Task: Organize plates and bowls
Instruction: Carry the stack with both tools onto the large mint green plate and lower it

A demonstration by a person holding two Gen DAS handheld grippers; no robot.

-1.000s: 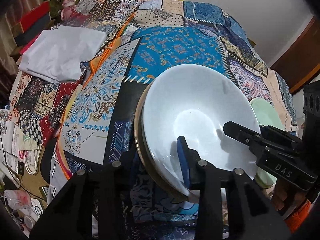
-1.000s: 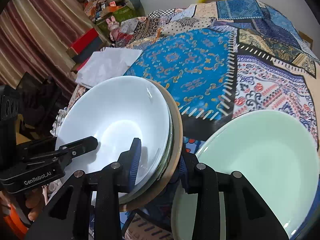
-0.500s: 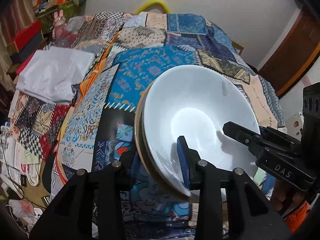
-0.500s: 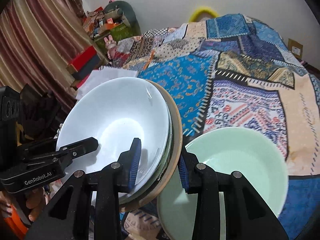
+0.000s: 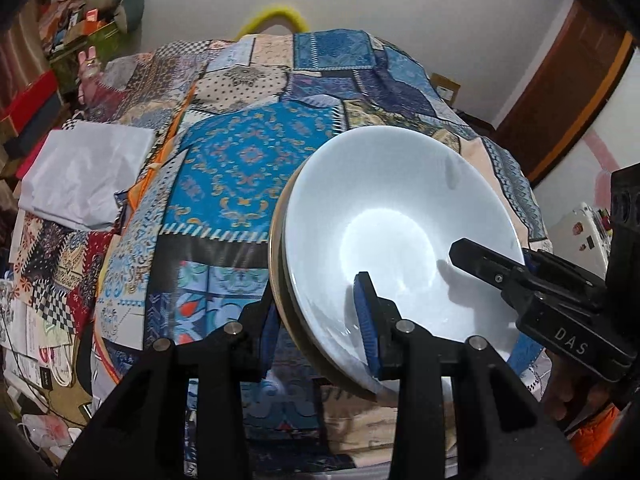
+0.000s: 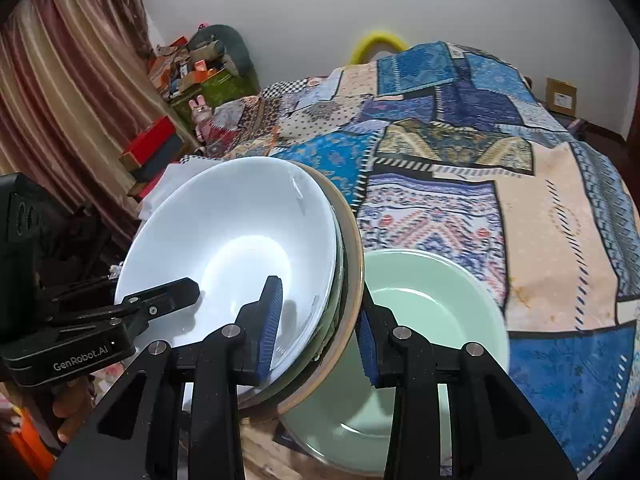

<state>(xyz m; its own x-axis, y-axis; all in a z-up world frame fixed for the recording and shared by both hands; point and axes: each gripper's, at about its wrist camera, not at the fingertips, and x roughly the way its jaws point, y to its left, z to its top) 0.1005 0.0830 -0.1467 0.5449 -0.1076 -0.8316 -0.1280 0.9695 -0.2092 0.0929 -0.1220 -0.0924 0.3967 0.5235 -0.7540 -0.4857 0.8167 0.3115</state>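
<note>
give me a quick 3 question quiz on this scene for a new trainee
1. True or false: only the left gripper holds the white bowl stack.
2. What colour is the dish lying on the patchwork cloth beside the stack?
3. The stack is: A flat on the cloth, B lifted and tilted, C upside down.

Key: 1 false, the right gripper clamps its rim too; 2 pale green; 3 B.

Stacked bowls (image 6: 224, 248) left of single bowl (image 6: 432, 320).
</note>
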